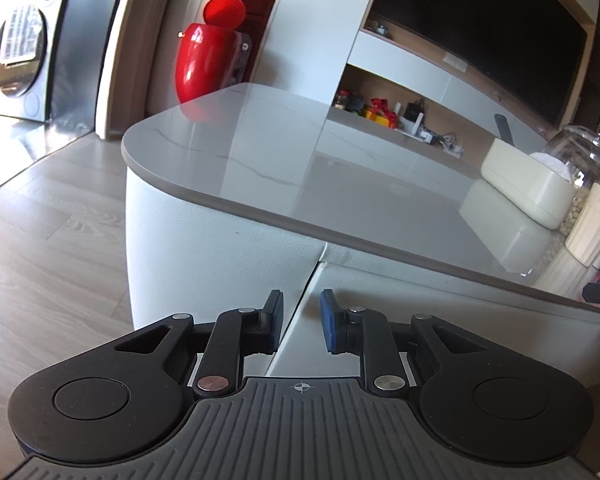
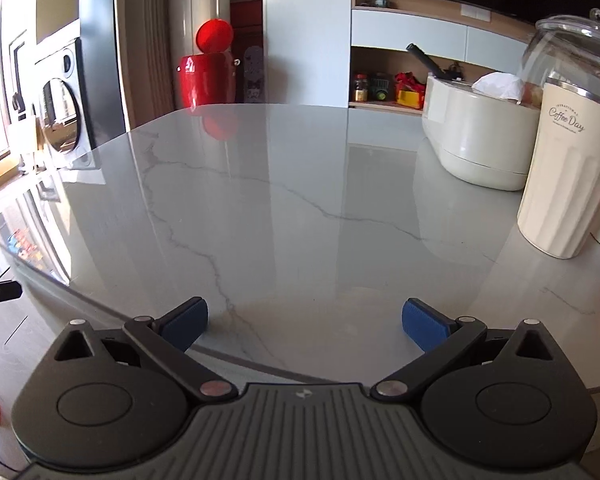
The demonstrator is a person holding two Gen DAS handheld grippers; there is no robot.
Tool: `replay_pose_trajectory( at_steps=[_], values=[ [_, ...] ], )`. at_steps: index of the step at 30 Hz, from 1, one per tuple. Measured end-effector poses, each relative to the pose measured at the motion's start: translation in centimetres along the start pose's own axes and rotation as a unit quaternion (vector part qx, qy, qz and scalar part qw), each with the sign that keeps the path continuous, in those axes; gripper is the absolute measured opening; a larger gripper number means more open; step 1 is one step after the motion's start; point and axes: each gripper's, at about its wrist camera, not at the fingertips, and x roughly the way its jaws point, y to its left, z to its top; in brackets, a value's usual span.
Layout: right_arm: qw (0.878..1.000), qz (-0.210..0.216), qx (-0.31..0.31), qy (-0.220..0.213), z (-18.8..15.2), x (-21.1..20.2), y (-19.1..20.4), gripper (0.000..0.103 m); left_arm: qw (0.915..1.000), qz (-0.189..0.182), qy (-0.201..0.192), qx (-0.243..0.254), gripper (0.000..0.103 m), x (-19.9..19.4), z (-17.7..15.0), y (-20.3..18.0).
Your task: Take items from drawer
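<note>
Looking along the left hand-held gripper (image 1: pixel 301 322), we see its blue-padded fingers (image 1: pixel 329 322) held a narrow gap apart with nothing between them, poised below the counter (image 1: pixel 300 168) edge. They straddle a vertical seam in the pale, faintly textured cabinet front (image 1: pixel 204 248); we think the panel right of the seam may be the drawer (image 1: pixel 400 300), though from this angle we cannot be sure, and none of its contents show. To the left, wood-grain floor (image 1: pixel 52 216) lies bare up to a washing machine (image 1: pixel 20 48). The counter's rounded corner juts out above, its rim a thin brown band.

From the right wrist view, the right hand-held gripper (image 2: pixel 305 322) hangs spread wide and empty just over the near counter edge. The top is glossy grey stone with dark veins, curved along its left rim, and bare across the middle. Beyond its far edge stands a shiny red vase (image 2: pixel 206 80). At the right sit a rounded cream container (image 2: pixel 480 148), a ribbed cream cup (image 2: pixel 568 180) printed "Coffee Day", and a clear glass dome (image 2: pixel 576 48) behind it.
</note>
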Motion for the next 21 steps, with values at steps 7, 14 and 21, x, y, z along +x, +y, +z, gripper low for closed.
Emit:
replay_pose_trajectory(
  at_steps=[7,14,21],
  values=[
    [0.995,-0.071,-0.03,-0.062,-7.0,-6.6,-3.3,0.103,0.9997,-0.012,0.0,0.021,0.022,0.5,0.1,-0.5],
    [0.994,-0.091,-0.063,-0.015,-8.7,-3.0,-4.3,0.103,0.9985,-0.012,-0.005,0.053,0.019,0.6,0.5,-1.3],
    [0.996,-0.068,-0.055,-0.021,-8.0,-2.8,-4.0,0.103,0.9985,-0.025,-0.003,0.048,0.02,0.7,0.8,-1.2]
  ],
)
